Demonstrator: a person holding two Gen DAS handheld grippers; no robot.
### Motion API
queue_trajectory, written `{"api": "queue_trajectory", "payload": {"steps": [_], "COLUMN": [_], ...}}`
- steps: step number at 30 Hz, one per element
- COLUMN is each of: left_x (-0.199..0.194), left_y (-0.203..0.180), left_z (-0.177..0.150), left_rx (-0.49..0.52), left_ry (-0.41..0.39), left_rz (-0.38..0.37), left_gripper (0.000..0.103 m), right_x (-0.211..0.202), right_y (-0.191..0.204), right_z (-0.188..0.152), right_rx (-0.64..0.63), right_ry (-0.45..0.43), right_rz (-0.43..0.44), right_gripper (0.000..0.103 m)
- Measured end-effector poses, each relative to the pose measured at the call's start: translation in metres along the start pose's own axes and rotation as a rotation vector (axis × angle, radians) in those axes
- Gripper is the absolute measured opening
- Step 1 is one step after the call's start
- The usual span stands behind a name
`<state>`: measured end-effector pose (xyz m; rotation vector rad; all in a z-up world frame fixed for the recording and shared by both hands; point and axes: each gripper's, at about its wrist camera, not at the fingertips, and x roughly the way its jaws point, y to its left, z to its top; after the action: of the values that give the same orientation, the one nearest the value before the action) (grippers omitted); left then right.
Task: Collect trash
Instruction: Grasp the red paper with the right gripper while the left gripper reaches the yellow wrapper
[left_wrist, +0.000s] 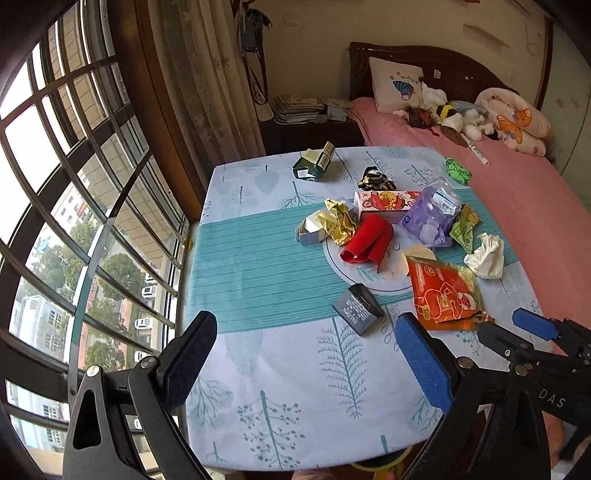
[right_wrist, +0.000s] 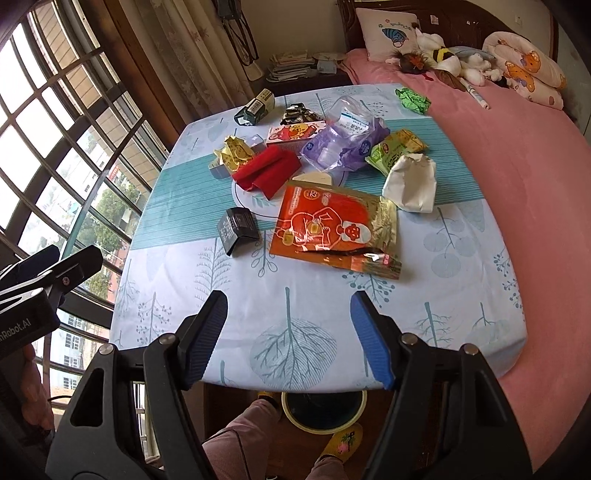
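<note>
Left wrist view: the trash lies spread over the bench (left_wrist: 258, 369), none of it collected as far as can be seen. Pieces noted: orange foil packet (left_wrist: 445, 291), dark small box (left_wrist: 356, 308), red folded wrapper (left_wrist: 367, 240), purple plastic bag (left_wrist: 432, 218), white crumpled tissue (left_wrist: 485, 256), green crumpled wrapper (left_wrist: 458, 170) at the far edge. Left gripper (left_wrist: 306, 354) hovers over the near part of the bench, pitched steeply down, jaws wide apart, nothing between them. Right gripper's tips enter at the right edge, near the orange packet's corner.

Right wrist view: same litter, untouched. A yellow-rimmed bin (right_wrist: 325, 410) stands on the floor under the near edge of the bench, beside the person's slippered feet; its inside looks dark, contents not readable. Right gripper (right_wrist: 288, 339) is angled down toward the near bench, jaws spread and empty, the orange packet just ahead. Judgement: task at its start; all pieces left to pick.
</note>
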<state>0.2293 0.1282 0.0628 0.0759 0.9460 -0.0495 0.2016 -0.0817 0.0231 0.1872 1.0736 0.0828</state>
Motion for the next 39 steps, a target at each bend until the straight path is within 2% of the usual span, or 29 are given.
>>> {"api": "queue_trajectory", "payload": {"steps": [8, 13, 17, 21, 23, 25, 26, 27, 30, 33, 39], "left_x": [0.093, 0.143, 0.171, 0.185, 0.192, 0.197, 0.201, 0.204, 0.215, 0.225, 0.240], "left_y": [0.055, 0.062, 0.056, 0.048, 0.044, 0.041, 0.039, 0.037, 0.031, 0.023, -0.002], "left_z": [0.100, 0.123, 0.124, 0.121, 0.122, 0.123, 0.123, 0.125, 0.127, 0.130, 0.134], "left_rx": [0.077, 0.099, 0.123, 0.156, 0.170, 0.178, 0.180, 0.182, 0.183, 0.183, 0.208], "left_ry": [0.031, 0.077, 0.110, 0.121, 0.127, 0.137, 0.144, 0.154, 0.187, 0.212, 0.246], "left_rz": [-0.100, -0.156, -0.196, -0.228, -0.245, -0.260, -0.271, -0.282, -0.314, -0.333, -0.363], "left_gripper": [0.099, 0.099, 0.099, 0.099, 0.099, 0.099, 0.099, 0.099, 0.098, 0.097, 0.096], "right_x": [0.084, 0.159, 0.214, 0.258, 0.273, 0.280, 0.283, 0.285, 0.286, 0.276, 0.233], "right_y": [0.022, 0.027, 0.020, 0.006, 0.000, -0.001, 0.000, 0.000, 0.004, 0.005, 0.010], "right_z": [0.111, 0.159, 0.174, 0.172, 0.168, 0.165, 0.164, 0.163, 0.157, 0.153, 0.155], "right_rx": [0.142, 0.212, 0.292, 0.351, 0.391, 0.409, 0.409, 0.413, 0.438, 0.454, 0.398], "right_ry": [0.039, 0.105, 0.159, 0.216, 0.232, 0.222, 0.218, 0.220, 0.231, 0.234, 0.160], "right_rz": [0.039, 0.023, 0.006, -0.033, -0.005, 0.025, 0.036, 0.055, 0.096, 0.118, 0.103], "right_gripper": [0.063, 0.061, 0.060, 0.054, 0.052, 0.051, 0.043, 0.029, 0.019, 0.015, 0.014]}}
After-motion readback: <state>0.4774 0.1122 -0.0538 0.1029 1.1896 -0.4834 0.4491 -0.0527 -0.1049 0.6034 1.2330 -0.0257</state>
